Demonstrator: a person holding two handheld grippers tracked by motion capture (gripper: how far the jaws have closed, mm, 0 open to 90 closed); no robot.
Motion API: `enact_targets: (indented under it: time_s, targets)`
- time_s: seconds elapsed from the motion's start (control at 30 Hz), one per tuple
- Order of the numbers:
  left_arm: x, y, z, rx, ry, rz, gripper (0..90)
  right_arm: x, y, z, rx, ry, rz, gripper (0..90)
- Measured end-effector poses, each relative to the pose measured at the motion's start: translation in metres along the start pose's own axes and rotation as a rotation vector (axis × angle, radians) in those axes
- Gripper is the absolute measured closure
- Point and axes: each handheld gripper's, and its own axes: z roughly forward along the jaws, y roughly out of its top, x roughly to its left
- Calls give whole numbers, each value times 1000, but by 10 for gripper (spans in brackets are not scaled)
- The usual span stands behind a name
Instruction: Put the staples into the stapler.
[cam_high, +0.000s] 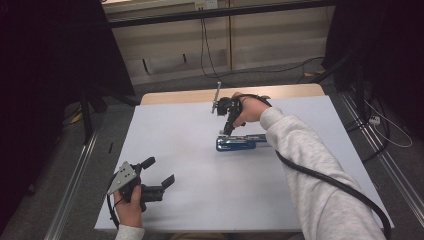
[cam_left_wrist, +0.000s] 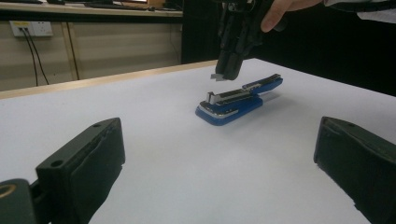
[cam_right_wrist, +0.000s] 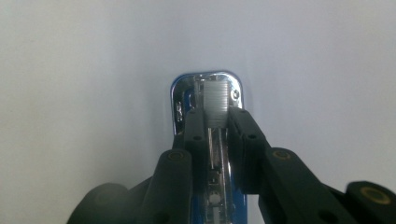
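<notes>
Right claw (cam_right_wrist: 215, 122) points down over the open blue stapler (cam_high: 240, 143), jaws pinching a silvery strip of staples (cam_right_wrist: 215, 103) just above its front end. The stapler lies mid-tabletop (cam_high: 200, 195) on the white surface. Left claw (cam_high: 160, 172) sits well apart near the front-left edge, jaws spread wide, gripping nothing.

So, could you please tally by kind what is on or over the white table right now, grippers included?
Blue stapler: 1
Strip of staples, held between the right gripper's tips: 1
Handheld grippers: 2, the left gripper and the right gripper
Total: 4
</notes>
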Motion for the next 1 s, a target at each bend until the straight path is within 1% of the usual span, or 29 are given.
enact_targets:
  time_s: [0.03, 0.07, 0.1, 0.13, 0.2, 0.3, 0.37, 0.4, 0.53, 0.73, 0.77, 0.83, 0.87, 0.93, 0.97, 1.0]
  targets:
    - [0, 0, 0, 1, -3, 2, 19, -1, 0, 1, -2, -2, -8, 784]
    - [0, 0, 0, 1, -3, 2, 19, -1, -1, 1, -9, -3, -5, 784]
    - [0, 0, 0, 0, -1, 6, 19, 0, -1, 1, -3, 2, 4, 783]
    - [0, 0, 0, 0, -1, 6, 19, 1, -1, 2, -5, -5, 12, 783]
    - [0, 0, 0, 0, -1, 6, 19, 0, -2, 3, -1, 1, 3, 784]
    - [0, 0, 0, -1, -1, 2, 19, 0, -2, 6, -21, 1, -1, 784]
    - [0, 0, 0, -2, -1, 2, 19, 0, -3, 7, -14, 5, 5, 783]
    - [0, 0, 0, -2, -1, 2, 19, -1, -3, 8, -17, 2, -5, 784]
    - [0, 0, 1, -3, -1, 2, 19, -1, -3, 10, -14, 13, -3, 784]
    - [-1, 0, 1, -1, 0, 2, 19, 0, -3, 11, -8, 12, 2, 784]
    - [-1, 0, 0, -3, -1, 0, 19, 0, -3, 12, -13, 15, -7, 783]
    - [-1, 0, 1, -1, -1, 1, 19, 0, -3, 13, -5, 12, -4, 783]
    - [-1, 0, 1, 1, -6, -4, 19, 0, -3, 15, -9, 14, -13, 783]
    - [-1, 0, 1, 1, -5, -3, 19, 0, -3, 15, -7, 15, -13, 783]
    - [-1, 0, 1, 2, -6, -3, 19, 1, -3, 16, -1, 16, 0, 784]
    - [-1, 0, 1, 3, -5, -2, 19, 0, -3, 17, -4, 15, -7, 783]
